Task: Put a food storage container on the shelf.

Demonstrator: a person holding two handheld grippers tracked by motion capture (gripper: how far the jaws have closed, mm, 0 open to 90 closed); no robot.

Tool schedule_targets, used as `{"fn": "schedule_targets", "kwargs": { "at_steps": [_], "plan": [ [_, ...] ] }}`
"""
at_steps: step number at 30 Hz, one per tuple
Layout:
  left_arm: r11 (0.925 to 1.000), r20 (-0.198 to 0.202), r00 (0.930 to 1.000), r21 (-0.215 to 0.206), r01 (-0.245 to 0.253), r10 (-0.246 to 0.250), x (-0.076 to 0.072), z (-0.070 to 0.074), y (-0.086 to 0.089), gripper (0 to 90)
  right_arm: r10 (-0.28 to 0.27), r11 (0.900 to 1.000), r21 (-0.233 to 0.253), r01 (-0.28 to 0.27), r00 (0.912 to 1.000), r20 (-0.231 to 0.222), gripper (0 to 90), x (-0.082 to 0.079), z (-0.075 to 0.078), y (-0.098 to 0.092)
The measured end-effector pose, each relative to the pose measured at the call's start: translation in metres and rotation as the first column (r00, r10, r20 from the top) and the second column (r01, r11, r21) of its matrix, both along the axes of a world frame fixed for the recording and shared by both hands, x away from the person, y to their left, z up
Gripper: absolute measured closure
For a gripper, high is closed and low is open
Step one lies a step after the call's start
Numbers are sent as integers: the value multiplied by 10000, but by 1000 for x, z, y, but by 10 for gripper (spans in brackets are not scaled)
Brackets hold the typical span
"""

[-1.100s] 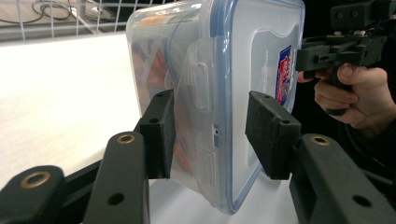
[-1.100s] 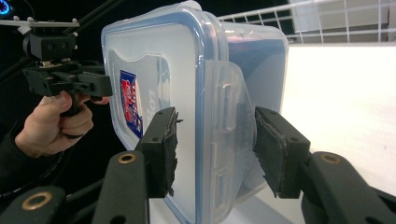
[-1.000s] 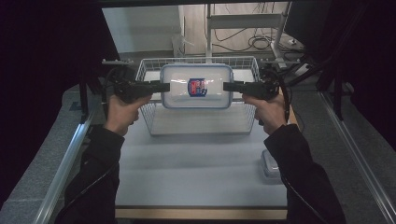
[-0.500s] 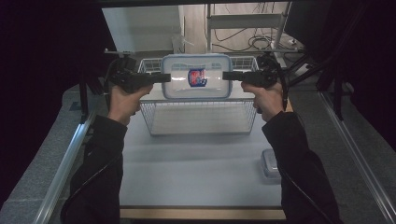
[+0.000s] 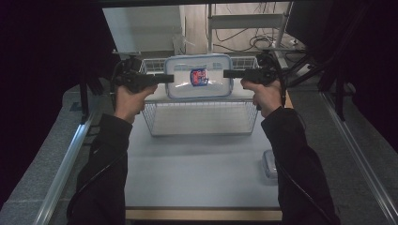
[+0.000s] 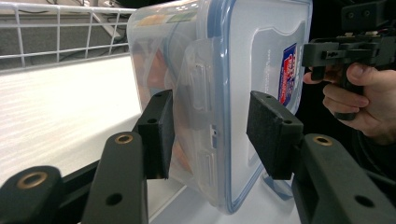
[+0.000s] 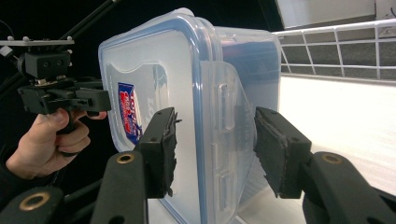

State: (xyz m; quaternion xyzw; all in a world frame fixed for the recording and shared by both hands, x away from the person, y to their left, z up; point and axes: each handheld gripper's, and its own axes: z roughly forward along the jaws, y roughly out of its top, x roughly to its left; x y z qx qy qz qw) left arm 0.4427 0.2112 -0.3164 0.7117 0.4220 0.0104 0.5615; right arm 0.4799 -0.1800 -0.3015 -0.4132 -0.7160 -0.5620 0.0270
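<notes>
Left gripper (image 6: 210, 135) straddles one short end of the box (image 5: 198, 77), jaws either side of the lid clip; one pad touches the tub wall, the other stands a little off the lid face, so a firm clamp cannot be confirmed. Right gripper (image 7: 212, 149) sits the same way on the opposite short end, its jaws bracketing that clip with small gaps showing; grip likewise uncertain.

Box: clear tub, blue-rimmed lid, red-blue label facing the high camera. It hangs between the two grippers, above the far part of the wire basket (image 5: 202, 117), not touching the basket floor. Long axis runs left to right, from one gripper to the other; each hand is equally near its own end.

Judgement: the load is shared, so any lowering into the basket needs both hands to drop together and level.

Small lidded tub (image 5: 271, 164) sits on the table (image 5: 197, 173), near the right forearm.
</notes>
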Motion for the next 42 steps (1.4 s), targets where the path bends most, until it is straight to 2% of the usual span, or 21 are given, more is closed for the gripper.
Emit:
{"fn": "schedule_targets", "kwargs": {
  "at_steps": [4,12,22,30,31,32,34,35,36,37,40,42],
  "plan": [
    [10000,-17,10000,24,-26,26,0,1,-1,526,29,10000,93,-28,10000,-73,501,2,-2,-1],
    [9999,259,9996,-53,-130,131,0,-2,0,518,10,10000,95,-10,10000,-10,498,4,-3,-1],
    [9994,328,9989,45,-346,345,0,-3,-2,496,-227,9997,-46,229,9992,329,477,6,-4,3],
    [9981,384,9978,282,-554,543,0,-3,-5,462,-423,9978,-483,452,9974,589,462,4,-3,7],
    [9975,332,9975,305,-638,628,0,-4,-5,448,-418,9956,-804,475,9966,712,485,4,-5,7],
    [9975,332,9975,305,-638,628,0,-4,-5,438,-418,9956,-804,475,9966,712,485,4,-5,7],
    [9959,361,9963,440,-791,776,1,-5,-5,453,-441,9947,-904,499,9969,654,480,4,-8,10],
    [9946,340,9961,617,-838,818,2,-6,-6,427,-532,9926,-1053,601,9964,665,443,5,-9,11],
    [9944,295,9960,614,-862,845,2,-8,-6,442,-638,9937,-888,688,9963,582,449,6,-11,11],
    [9939,333,9938,274,-1067,1057,3,-9,-3,456,-774,9950,-594,807,9954,562,484,6,-12,9],
    [9943,292,9944,304,-1026,1017,5,-9,-3,456,-649,9968,-438,667,9970,424,495,8,-13,5],
    [9935,400,9938,414,-1056,1040,4,-9,-4,452,-640,9969,-423,659,9969,465,496,7,-13,5]
  ]
}}
